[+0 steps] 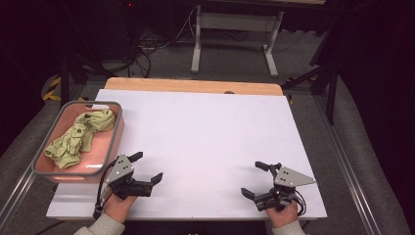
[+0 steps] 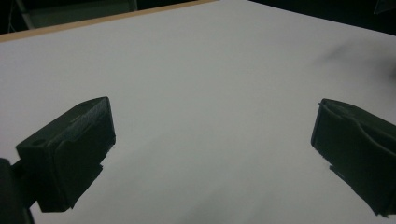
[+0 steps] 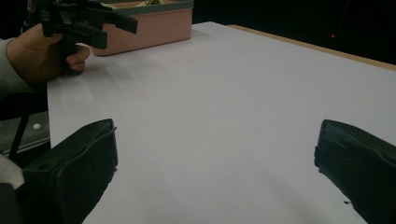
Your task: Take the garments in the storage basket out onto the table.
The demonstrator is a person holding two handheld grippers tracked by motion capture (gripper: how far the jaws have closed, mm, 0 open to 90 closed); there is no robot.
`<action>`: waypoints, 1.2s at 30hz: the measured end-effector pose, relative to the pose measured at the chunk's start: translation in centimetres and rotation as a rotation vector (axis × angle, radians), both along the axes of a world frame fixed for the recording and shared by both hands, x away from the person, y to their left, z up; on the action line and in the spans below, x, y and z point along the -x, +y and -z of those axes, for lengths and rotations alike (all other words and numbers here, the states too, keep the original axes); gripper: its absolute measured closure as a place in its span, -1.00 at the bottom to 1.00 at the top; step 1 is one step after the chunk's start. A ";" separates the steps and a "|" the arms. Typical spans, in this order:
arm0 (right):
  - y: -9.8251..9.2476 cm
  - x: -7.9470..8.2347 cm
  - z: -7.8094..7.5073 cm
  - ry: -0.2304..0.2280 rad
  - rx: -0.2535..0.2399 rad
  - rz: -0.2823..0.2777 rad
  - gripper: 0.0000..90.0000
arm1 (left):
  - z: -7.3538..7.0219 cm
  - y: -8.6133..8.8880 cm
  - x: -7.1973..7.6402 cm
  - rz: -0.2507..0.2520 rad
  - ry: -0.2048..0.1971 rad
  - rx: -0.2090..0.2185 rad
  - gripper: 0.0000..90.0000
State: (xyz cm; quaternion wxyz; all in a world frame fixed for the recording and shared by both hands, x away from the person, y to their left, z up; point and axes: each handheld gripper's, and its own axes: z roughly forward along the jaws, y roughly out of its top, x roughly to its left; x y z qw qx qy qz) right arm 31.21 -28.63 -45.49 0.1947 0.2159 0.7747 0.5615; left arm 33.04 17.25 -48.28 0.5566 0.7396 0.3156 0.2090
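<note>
From above, the table [image 1: 205, 132] carried a white sheet, with a strip of bare wood along its far edge. A pink bin [image 1: 113, 139] sat at the left edge, and a crumpled green cloth [image 1: 80, 137] lay inside it. The left tool [image 1: 147, 169] was held in the left hand [image 1: 117, 205] at the near left, just beside the bin's near right corner and apart from it; its jaws stood wide apart with nothing between them. The right tool [image 1: 254, 178] was held in the right hand [image 1: 284, 215] at the near right, well apart from the bin, its jaws likewise spread and empty.

The left gripper view looked along its own two jaws over bare white sheet to the wooden edge; the bin and cloth were outside its frame. The right gripper view looked across the sheet toward the person's left side, and there the left hand [image 3: 35, 53] gripped the left tool [image 3: 119, 18] with the bin's pink wall [image 3: 154, 25] just behind it. A sliver of the cloth peeked above the rim there, too small to make out. The cloth lay inside the bin, beyond and to the left of the left tool, touching neither tool.
</note>
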 end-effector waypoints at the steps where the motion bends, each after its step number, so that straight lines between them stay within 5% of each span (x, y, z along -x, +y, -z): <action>1: 0.0 0.0 0.0 0.003 -0.003 0.001 -1.00 | 0.0 0.0 0.0 0.002 0.009 -0.004 -0.98; 18: 0.0 0.0 0.0 0.013 -0.010 -0.013 -0.99 | -0.5 0.2 0.1 -0.004 0.008 -0.011 -0.96; 23: 0.0 0.0 0.0 0.016 -0.010 -0.017 -0.98 | -1.2 0.0 0.2 0.019 0.043 -0.005 -0.93; 31: 0.0 0.0 0.1 0.028 -0.007 -0.019 -0.97 | -2.2 -0.7 0.3 0.047 0.054 -0.093 -0.93; 36: 0.0 -0.1 0.2 0.030 -0.006 -0.019 -0.97 | -3.1 -0.5 0.2 0.071 0.098 -0.074 -0.93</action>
